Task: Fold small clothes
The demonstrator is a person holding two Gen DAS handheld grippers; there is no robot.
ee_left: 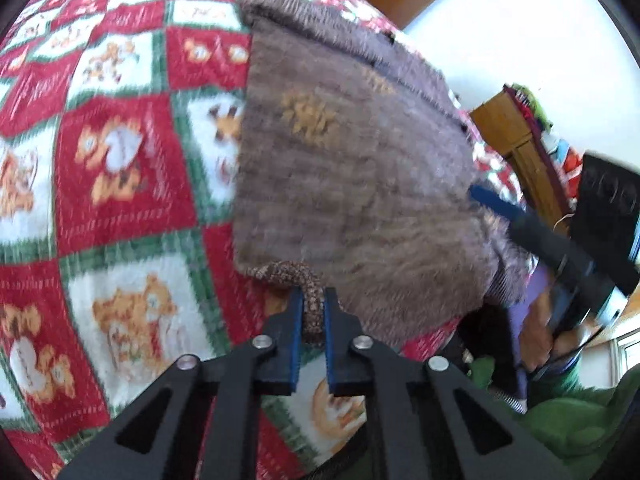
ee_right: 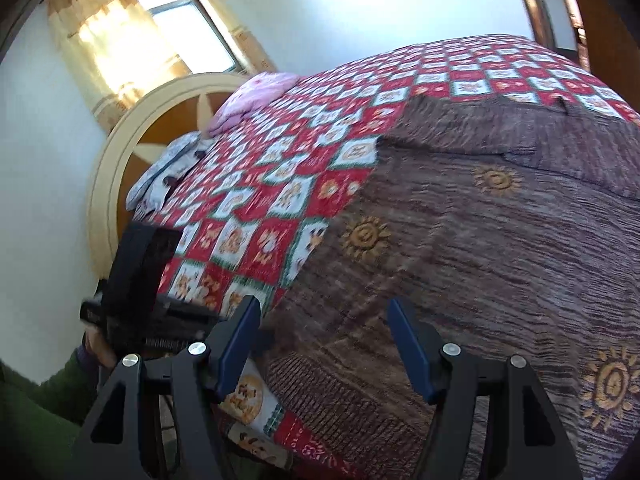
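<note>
A brown knitted sweater (ee_left: 352,160) with yellow sun patterns lies spread on a red, white and green checked bedspread (ee_left: 120,168). My left gripper (ee_left: 311,300) is shut on the sweater's ribbed hem corner at its near edge. In the right wrist view the same sweater (ee_right: 480,240) fills the right side. My right gripper (ee_right: 324,308) is open, its blue fingers (ee_right: 404,328) hovering over the sweater's near hem. The right gripper also shows in the left wrist view (ee_left: 492,204) at the sweater's right edge.
The bed has a round wooden headboard (ee_right: 132,136), a pink pillow (ee_right: 256,96) and a patterned pillow (ee_right: 168,172) at its far end. A window with curtains (ee_right: 160,28) is behind. A wooden cabinet (ee_left: 516,144) stands by the bed. My green sleeve (ee_left: 568,408) is low right.
</note>
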